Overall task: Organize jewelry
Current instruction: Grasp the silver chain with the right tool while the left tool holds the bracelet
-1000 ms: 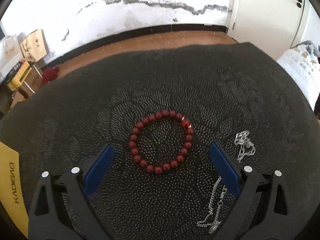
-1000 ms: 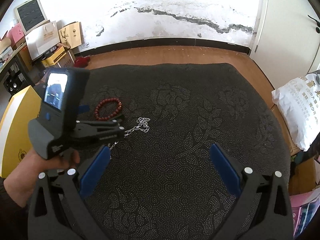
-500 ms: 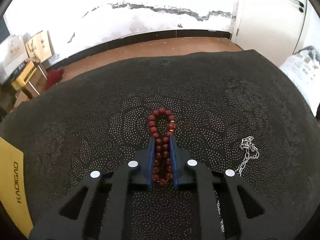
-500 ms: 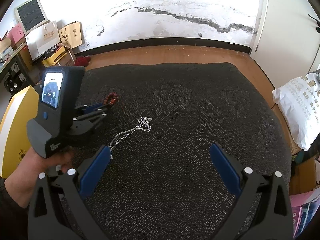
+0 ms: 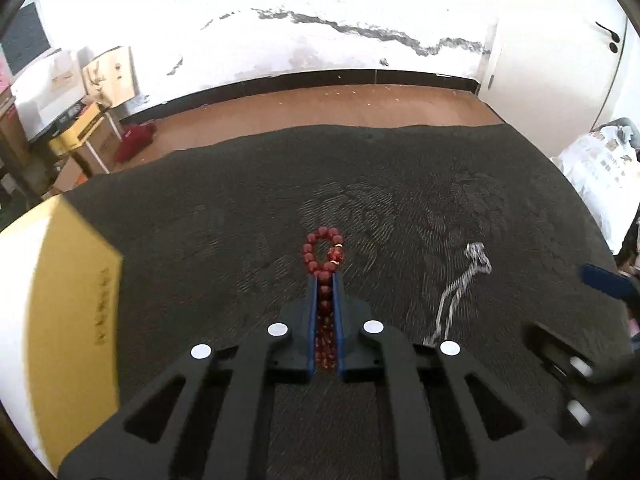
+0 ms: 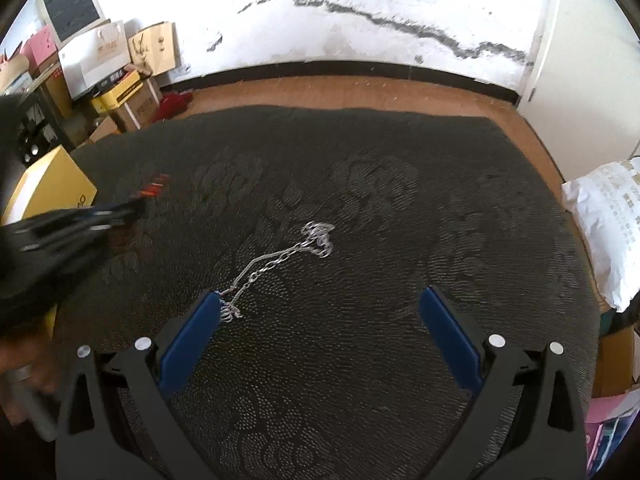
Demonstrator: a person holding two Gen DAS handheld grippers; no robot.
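My left gripper point(image 5: 324, 280) is shut on a red bead bracelet point(image 5: 322, 254), squeezed into a narrow loop that sticks out past the fingertips, above the dark patterned cloth point(image 5: 400, 184). In the right wrist view the left gripper point(image 6: 136, 202) is blurred at the left, with the red beads point(image 6: 154, 188) at its tip. A silver chain point(image 6: 280, 258) lies stretched on the cloth; it also shows in the left wrist view point(image 5: 460, 284). My right gripper point(image 6: 320, 302) is open and empty, its left fingertip point(image 6: 210, 302) close to the chain's near end.
A yellow box point(image 5: 68, 304) sits at the cloth's left edge, also in the right wrist view point(image 6: 48, 188). Boxes and bags point(image 6: 116, 68) stand on the floor at the far left. A white bag point(image 6: 612, 228) lies off the right edge.
My left gripper closed on the red bracelet, then lifted and carried it left towards the yellow box. My right gripper moved forward towards the chain's near end.
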